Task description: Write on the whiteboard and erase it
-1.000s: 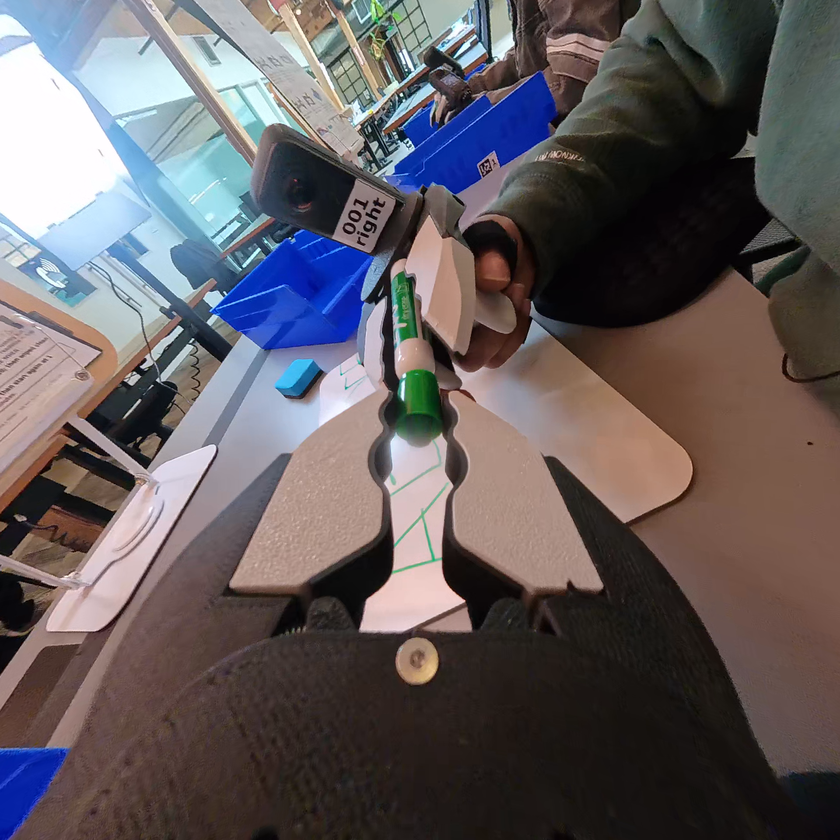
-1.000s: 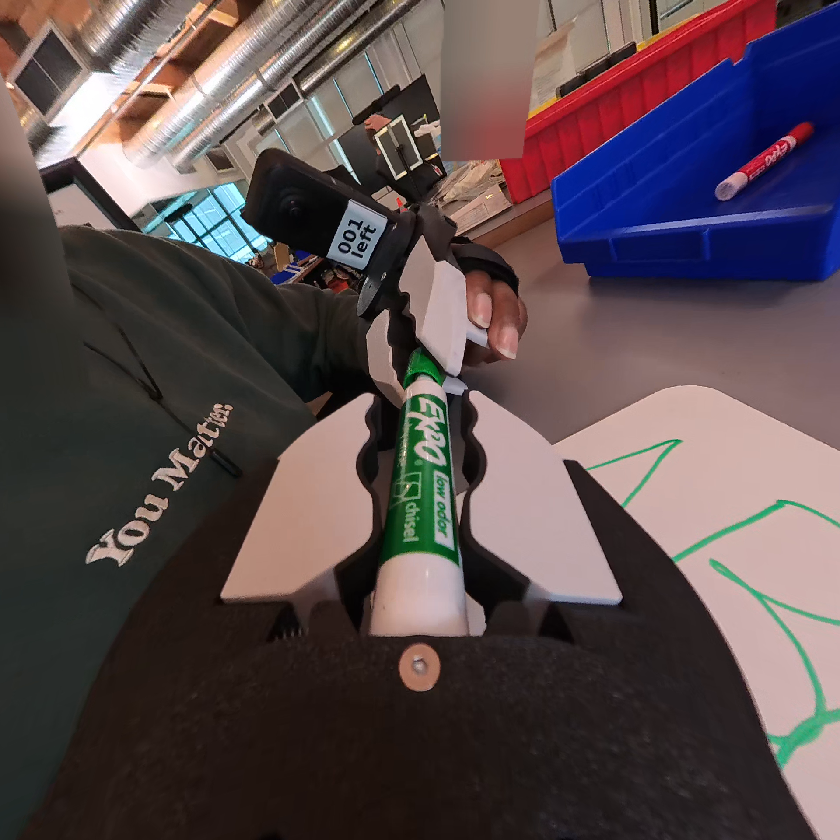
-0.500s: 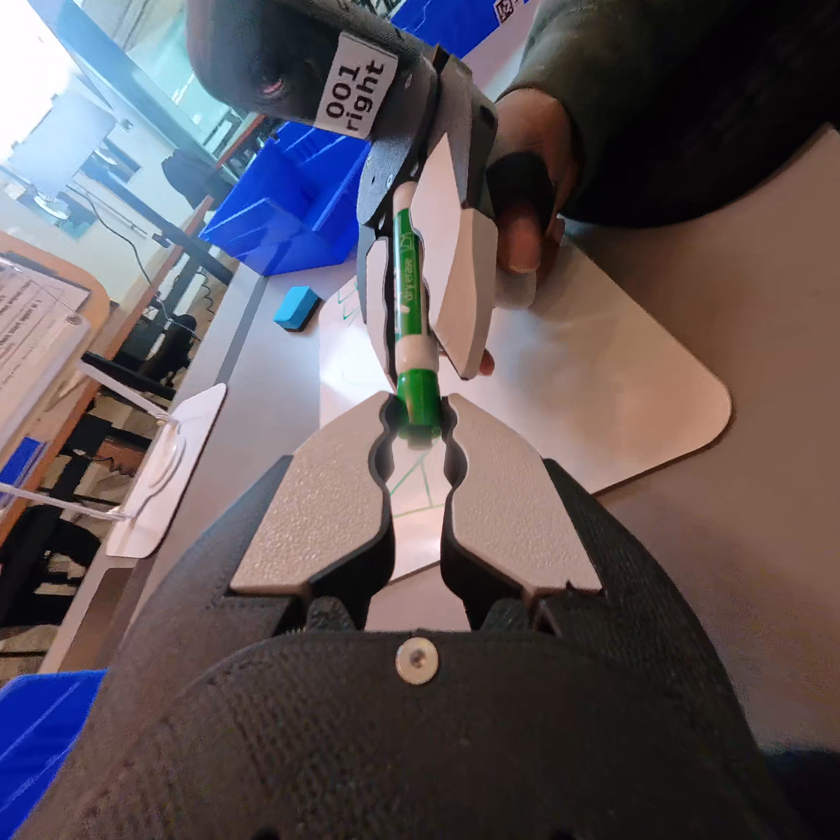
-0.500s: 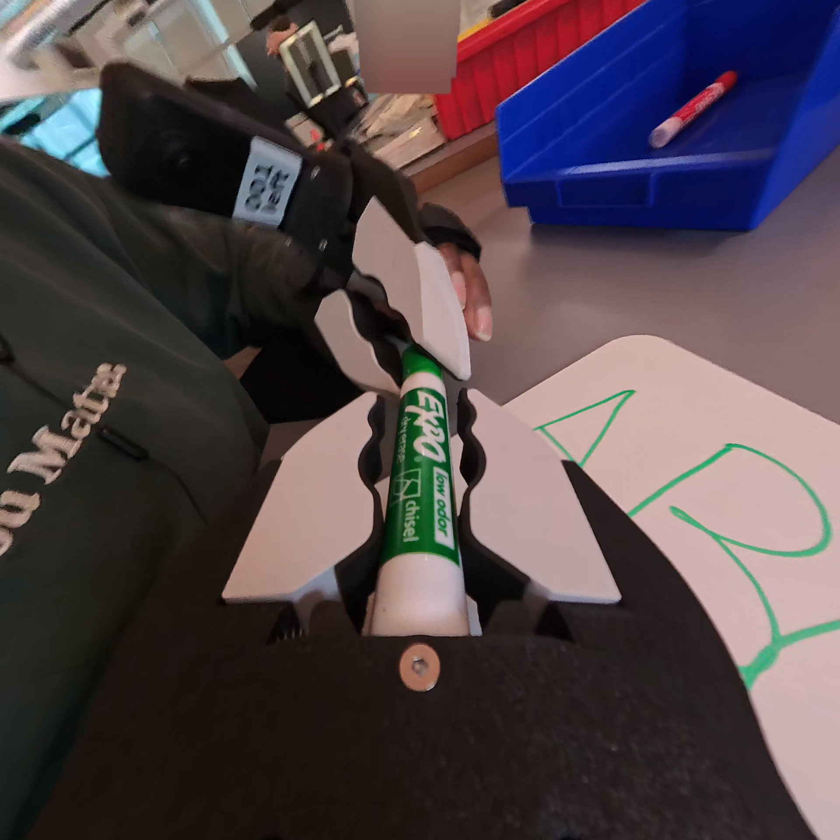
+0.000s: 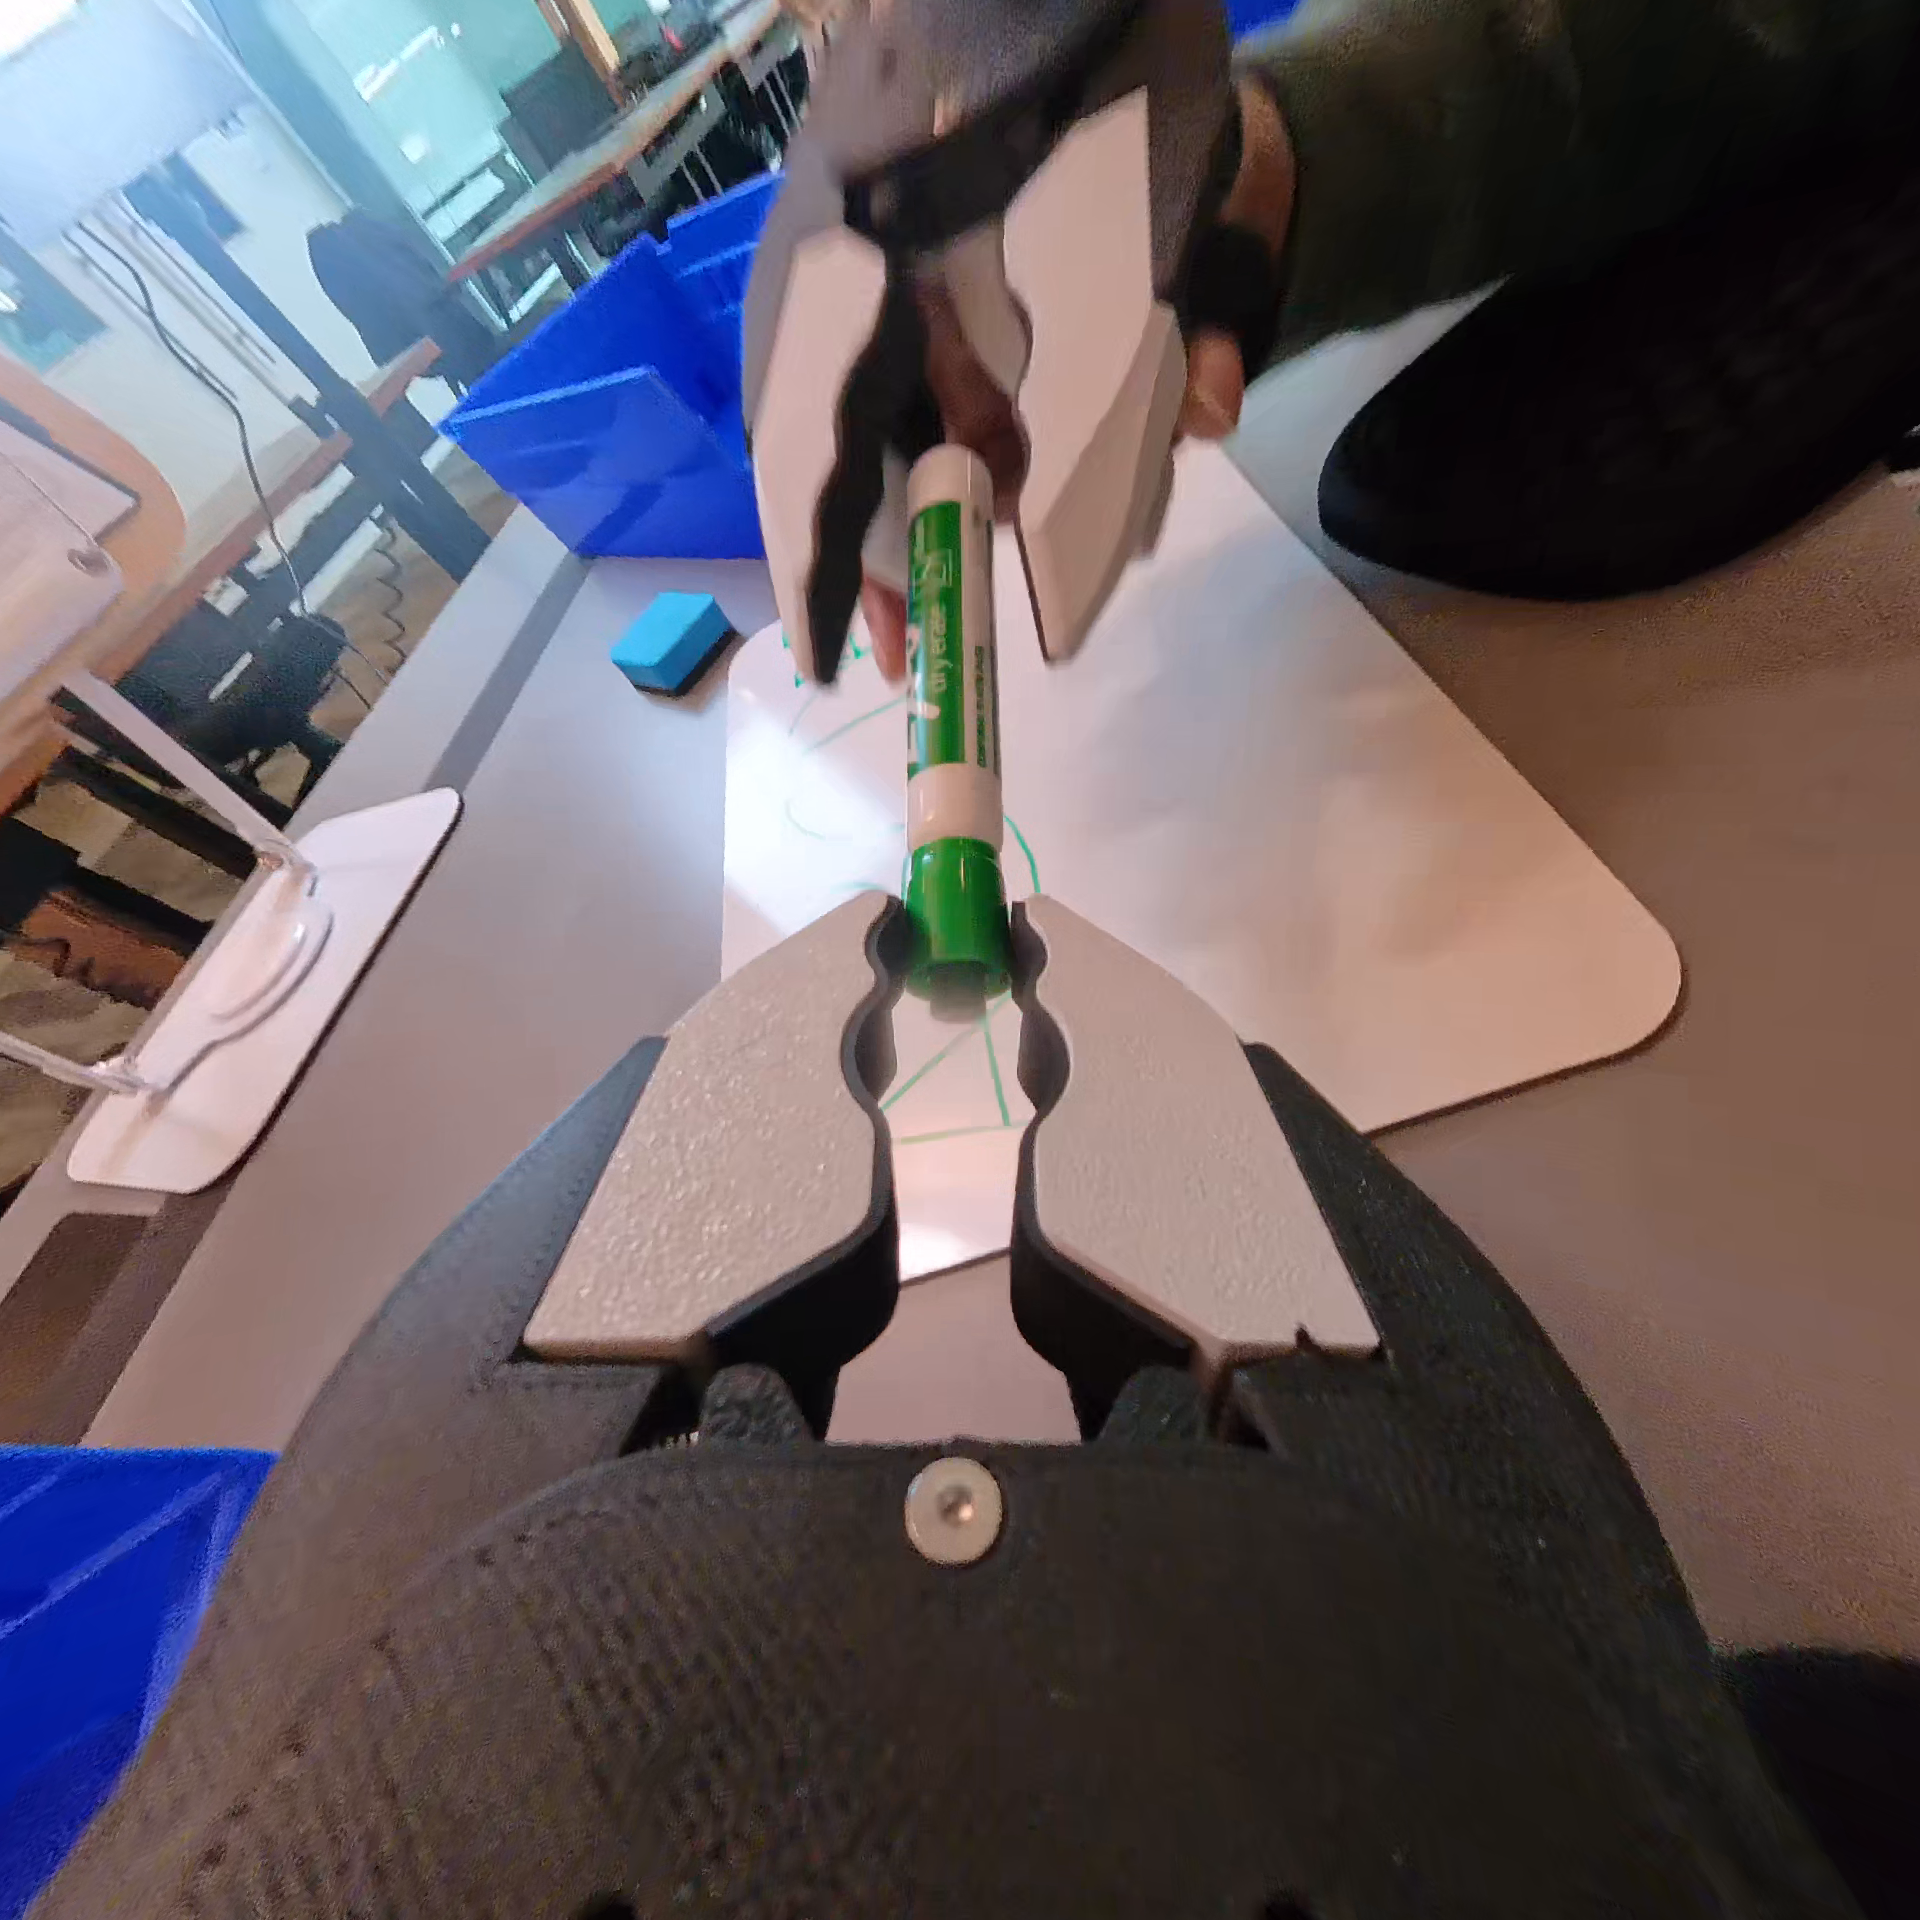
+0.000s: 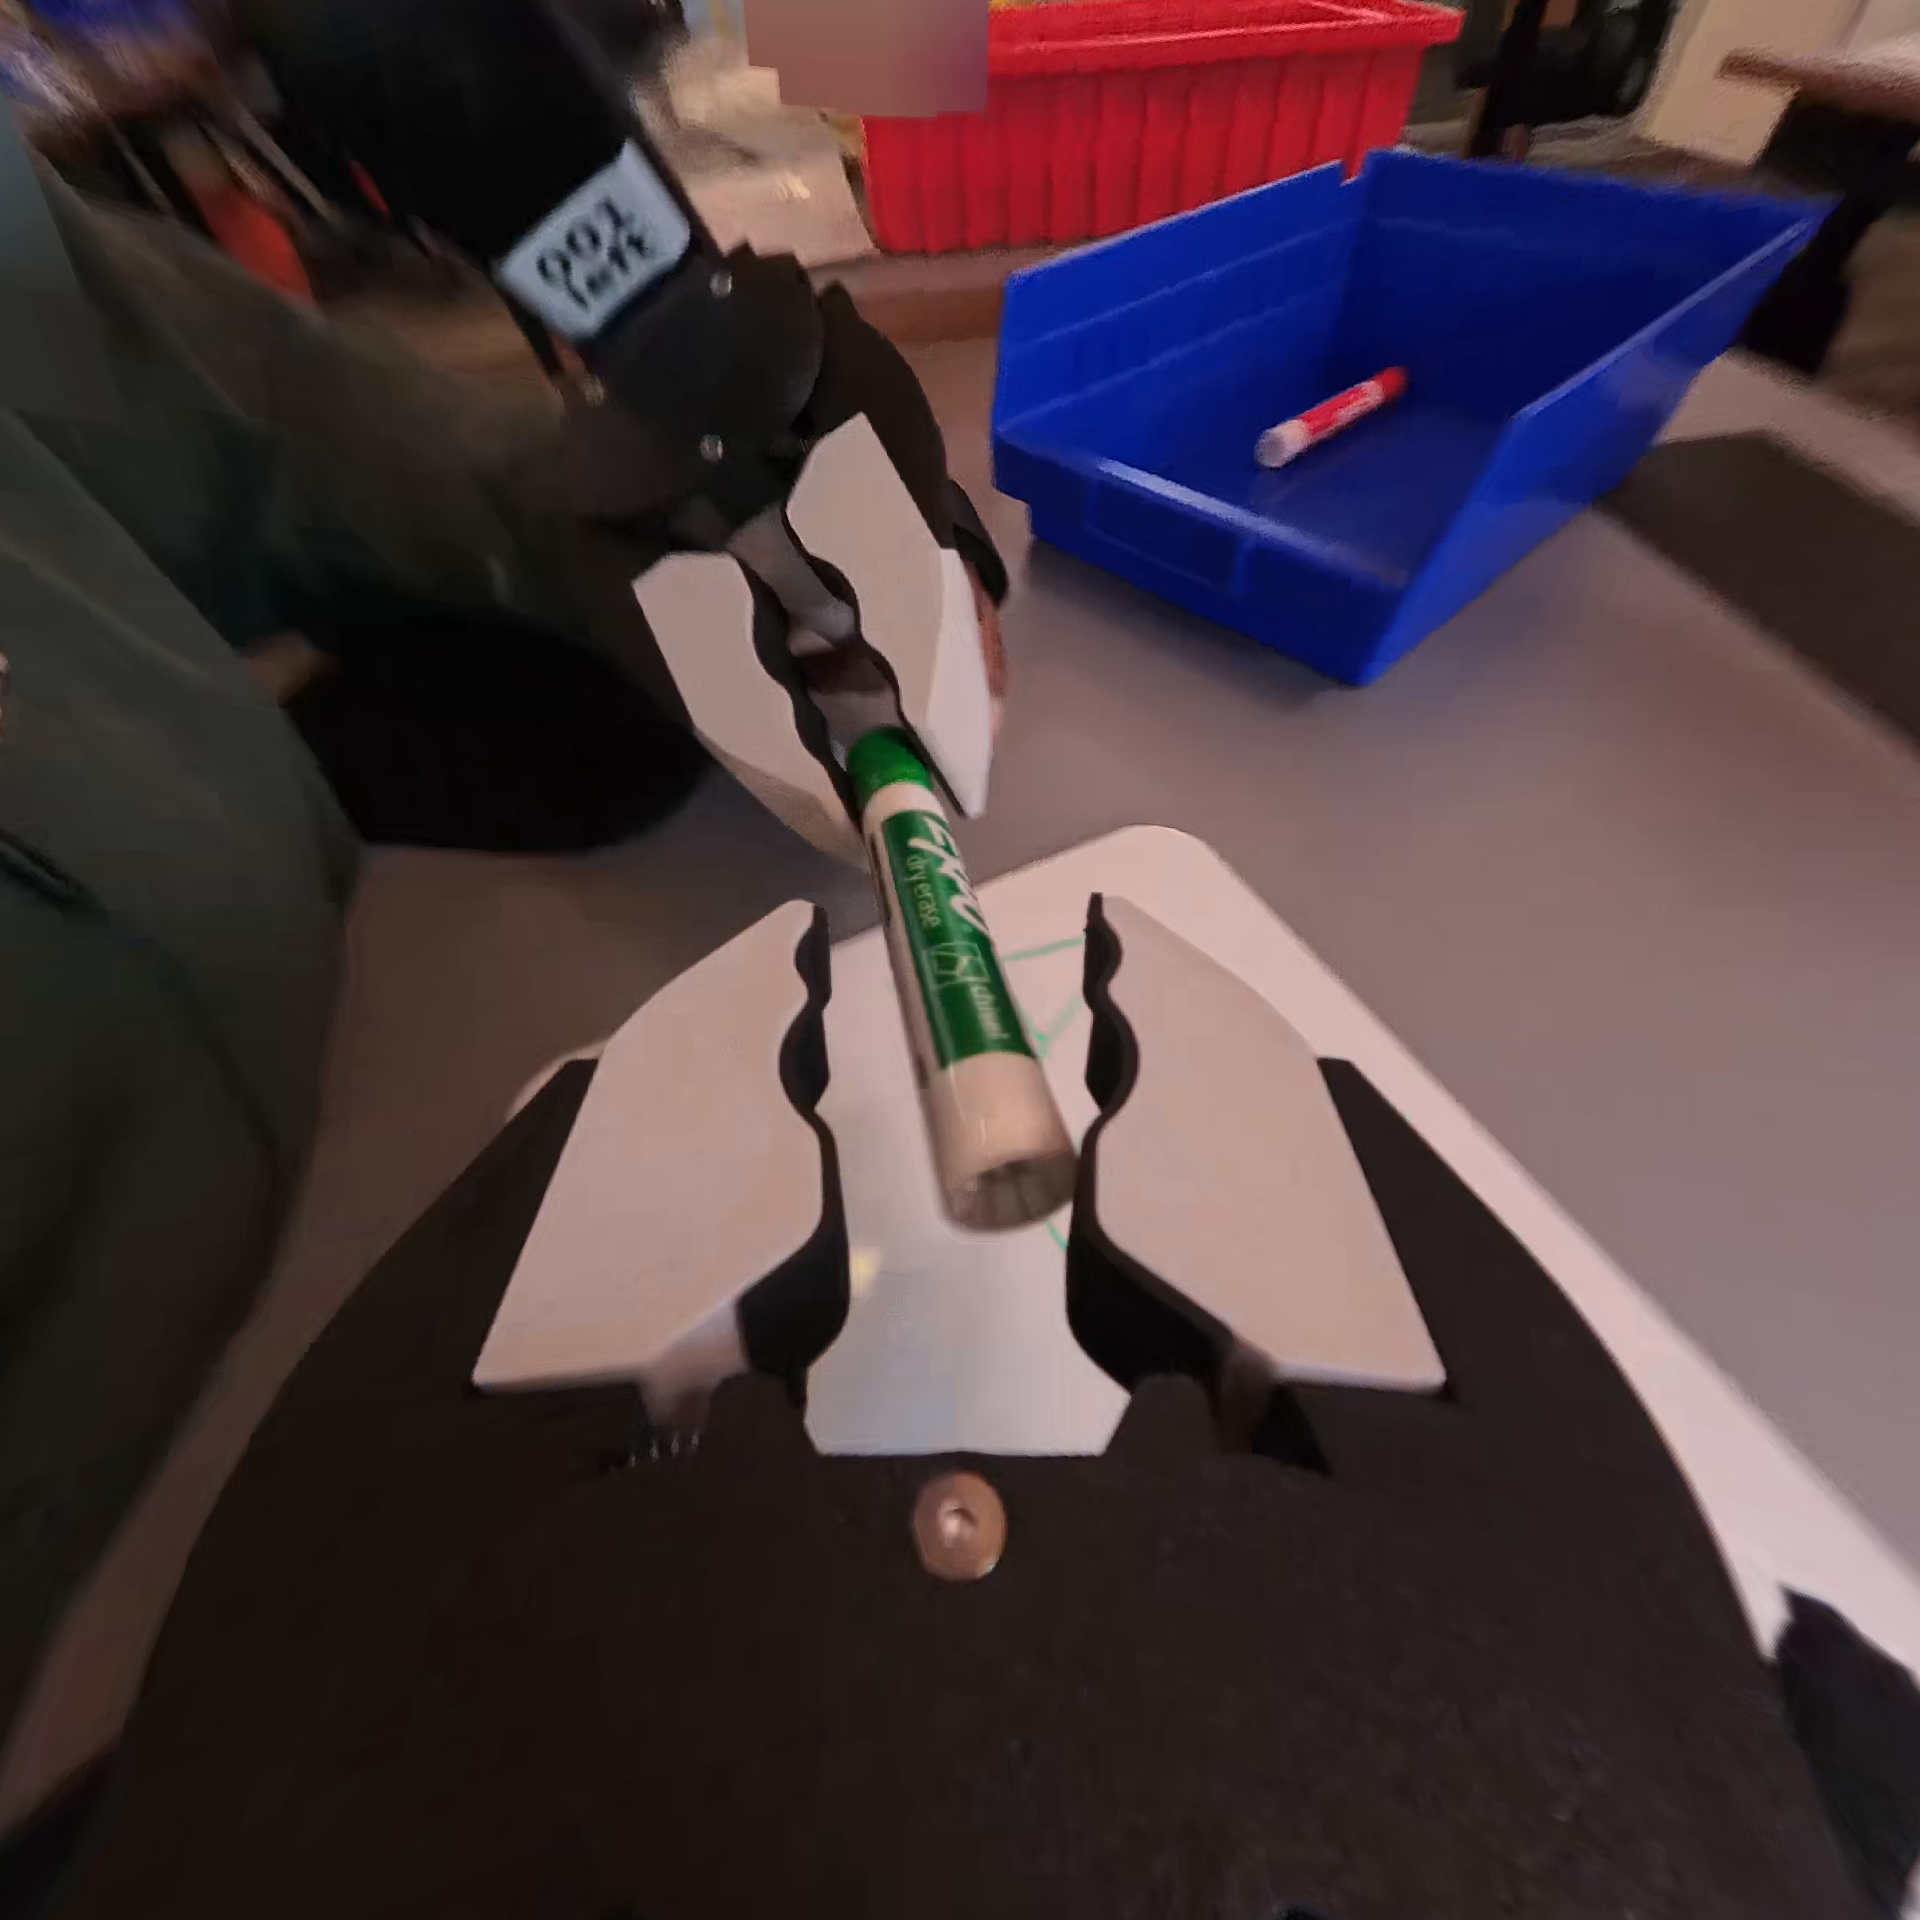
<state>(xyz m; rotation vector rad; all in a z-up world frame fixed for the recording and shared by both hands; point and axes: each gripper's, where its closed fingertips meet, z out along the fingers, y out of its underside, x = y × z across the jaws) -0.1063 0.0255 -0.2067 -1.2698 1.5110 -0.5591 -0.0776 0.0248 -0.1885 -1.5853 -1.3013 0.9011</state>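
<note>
Daylight enters from windows at upper left of my left wrist view, overexposed there. It throws glare on the whiteboard [image 5: 1247,831] between my fingers. My right wrist view is dimmer and warmer, with motion blur across the far gripper [image 6: 873,769] and background. Both wide-angle views bend straight edges near the frame borders.

A grey table [image 5: 540,935] stood before bright glazed partitions [image 5: 436,94]. Further desks [image 5: 623,135] stood beyond. A red crate [image 6: 1143,135] sat behind.
</note>
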